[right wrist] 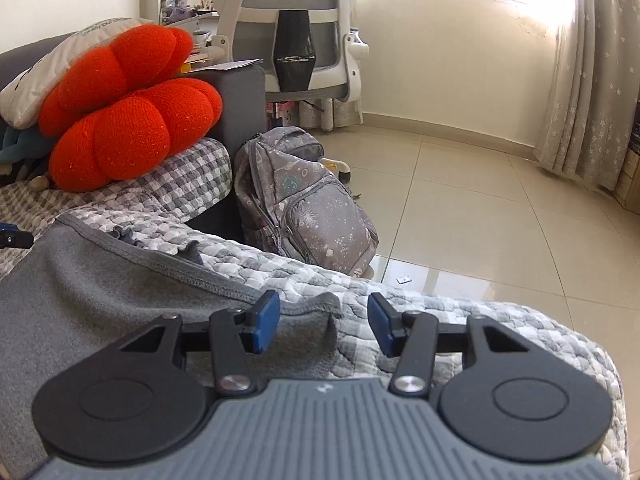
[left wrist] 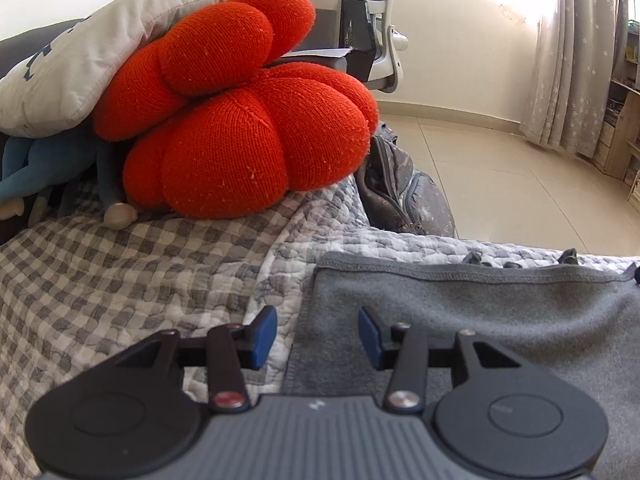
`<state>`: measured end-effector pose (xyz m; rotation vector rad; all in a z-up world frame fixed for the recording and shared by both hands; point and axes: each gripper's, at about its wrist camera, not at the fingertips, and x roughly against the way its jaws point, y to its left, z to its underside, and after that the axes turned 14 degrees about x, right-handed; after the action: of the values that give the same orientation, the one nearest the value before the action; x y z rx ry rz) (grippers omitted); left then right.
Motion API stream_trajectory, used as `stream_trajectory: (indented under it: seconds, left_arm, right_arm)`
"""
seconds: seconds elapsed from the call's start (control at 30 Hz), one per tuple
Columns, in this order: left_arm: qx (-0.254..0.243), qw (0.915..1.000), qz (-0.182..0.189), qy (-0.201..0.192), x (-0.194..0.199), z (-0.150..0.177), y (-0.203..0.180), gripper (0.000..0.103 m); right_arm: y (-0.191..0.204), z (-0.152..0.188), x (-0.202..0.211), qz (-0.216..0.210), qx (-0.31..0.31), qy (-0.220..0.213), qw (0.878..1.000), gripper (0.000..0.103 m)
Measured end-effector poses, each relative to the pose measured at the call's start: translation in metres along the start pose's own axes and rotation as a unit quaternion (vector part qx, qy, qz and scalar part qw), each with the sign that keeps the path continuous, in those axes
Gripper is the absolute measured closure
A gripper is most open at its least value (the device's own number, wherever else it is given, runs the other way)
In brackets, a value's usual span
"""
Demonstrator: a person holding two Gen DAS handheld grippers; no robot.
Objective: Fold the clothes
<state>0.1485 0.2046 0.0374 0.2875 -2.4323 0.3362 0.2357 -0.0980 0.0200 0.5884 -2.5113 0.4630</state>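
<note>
Grey fleece, soft and limp by the look of it, makes up the garment (left wrist: 460, 312) spread flat on the checked quilt (left wrist: 120, 272) that covers the sofa seat. It should weigh little and hold no shape of its own, so any lifted part will sag and drag the rest; the nap looks grippy, not slick, and nothing about it is fragile. The stitched hem (right wrist: 192, 276) along the far edge and the corners are the firmest places to pinch, being thicker than the open cloth. The left gripper (left wrist: 318, 336) hangs with its jaws wide apart, nothing between them, right over the garment's left side edge, one finger above the quilt and the other above the fleece. The right gripper (right wrist: 323, 324) is likewise spread wide and holds nothing; it sits at the garment's right far corner, where the cloth puckers into a small ridge (right wrist: 320, 308) between the fingers. Whether the garment already carries a fold cannot be told from these views. An orange cushion (left wrist: 240, 120) lies well beyond it.
</note>
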Motion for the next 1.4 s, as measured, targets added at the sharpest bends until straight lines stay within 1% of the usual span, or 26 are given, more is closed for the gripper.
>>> stream_trajectory:
  seconds: [0.07, 0.13, 0.23, 0.3, 0.33, 0.43, 0.53, 0.63, 0.67, 0.7, 0.73, 0.77, 0.8, 0.97, 1.03, 1.13, 1.2, 1.23, 1.27, 1.3, 1.33, 1.37, 1.4]
  left_arm:
    - [-0.001, 0.9998, 0.017, 0.004, 0.006, 0.006, -0.001, 0.055]
    - [-0.005, 0.9997, 0.025, 0.003, 0.011, 0.012, -0.003, 0.054]
    - [-0.015, 0.9995, 0.027, 0.001, 0.014, 0.019, -0.005, 0.048]
    - [-0.024, 0.9995, 0.021, -0.002, 0.015, 0.022, -0.005, 0.047]
    - [-0.026, 0.9995, 0.019, -0.003, 0.016, 0.022, -0.004, 0.047]
    - [-0.021, 0.9995, 0.022, 0.004, 0.013, 0.020, 0.001, 0.047]
    - [-0.016, 0.9996, 0.019, 0.012, 0.009, 0.020, 0.006, 0.046]
    - [-0.007, 0.9996, 0.020, 0.017, 0.007, 0.020, 0.009, 0.045]
    - [-0.005, 0.9996, 0.021, 0.018, 0.007, 0.020, 0.009, 0.045]
    - [-0.006, 0.9996, 0.022, 0.018, 0.007, 0.020, 0.009, 0.045]
    - [-0.008, 0.9996, 0.023, 0.017, 0.008, 0.020, 0.009, 0.045]
    - [-0.009, 0.9996, 0.023, 0.016, 0.008, 0.020, 0.008, 0.045]
    - [-0.010, 0.9996, 0.021, 0.015, 0.008, 0.019, 0.007, 0.045]
    - [-0.007, 0.9997, 0.021, 0.011, 0.007, 0.014, 0.007, 0.045]
    - [-0.008, 0.9998, 0.018, 0.010, 0.005, 0.009, 0.006, 0.045]
    - [-0.010, 0.9998, 0.013, 0.008, 0.002, 0.002, 0.006, 0.045]
    - [-0.011, 0.9999, 0.010, 0.006, -0.001, -0.002, 0.006, 0.043]
    - [-0.012, 0.9999, 0.008, 0.006, -0.002, -0.005, 0.005, 0.043]
    - [-0.013, 0.9999, 0.005, 0.004, -0.004, -0.008, 0.007, 0.040]
    - [-0.012, 0.9999, 0.001, 0.004, -0.008, -0.013, 0.010, 0.035]
    - [-0.009, 0.9999, 0.001, 0.010, -0.013, -0.018, 0.014, 0.033]
    - [-0.003, 0.9997, 0.006, 0.023, -0.020, -0.024, 0.018, 0.031]
    - [0.004, 0.9993, 0.010, 0.036, -0.027, -0.029, 0.023, 0.031]
  right_arm:
    - [0.009, -0.012, -0.001, -0.011, 0.027, -0.008, 1.000, 0.050]
    - [0.024, -0.022, -0.003, -0.034, 0.064, -0.017, 0.997, 0.050]
    - [0.054, -0.030, -0.012, -0.050, 0.130, -0.013, 0.990, 0.050]
    - [0.067, -0.031, -0.016, -0.062, 0.162, -0.013, 0.985, 0.050]
    - [0.071, -0.031, -0.018, -0.069, 0.167, -0.014, 0.983, 0.050]
    - [0.074, -0.032, -0.028, -0.081, 0.163, 0.007, 0.983, 0.050]
    - [0.080, -0.028, -0.036, -0.082, 0.184, 0.031, 0.979, 0.050]
    - [0.077, -0.026, -0.038, -0.094, 0.177, 0.034, 0.979, 0.050]
    - [0.076, -0.027, -0.038, -0.097, 0.178, 0.036, 0.979, 0.052]
    - [0.076, -0.028, -0.037, -0.102, 0.181, 0.040, 0.977, 0.066]
    - [0.077, -0.030, -0.037, -0.103, 0.186, 0.044, 0.976, 0.087]
    - [0.079, -0.031, -0.036, -0.100, 0.193, 0.046, 0.975, 0.097]
    - [0.082, -0.032, -0.035, -0.092, 0.201, 0.046, 0.974, 0.102]
    - [0.085, -0.038, -0.034, -0.056, 0.207, 0.026, 0.976, 0.102]
    - [0.087, -0.041, -0.035, -0.034, 0.212, 0.016, 0.977, 0.103]
    - [0.083, -0.041, -0.044, -0.013, 0.204, 0.028, 0.979, 0.103]
    - [0.079, -0.037, -0.044, -0.022, 0.196, 0.035, 0.980, 0.103]
    - [0.074, -0.035, -0.039, -0.025, 0.189, 0.028, 0.981, 0.098]
    - [0.067, -0.034, -0.033, -0.028, 0.173, 0.020, 0.984, 0.094]
    - [0.059, -0.034, -0.028, -0.027, 0.153, 0.014, 0.988, 0.082]
    - [0.046, -0.031, -0.020, -0.022, 0.121, 0.008, 0.992, 0.058]
    - [0.033, -0.028, -0.014, -0.017, 0.094, 0.002, 0.995, 0.046]
    - [0.021, -0.024, -0.010, -0.020, 0.070, -0.001, 0.997, 0.036]
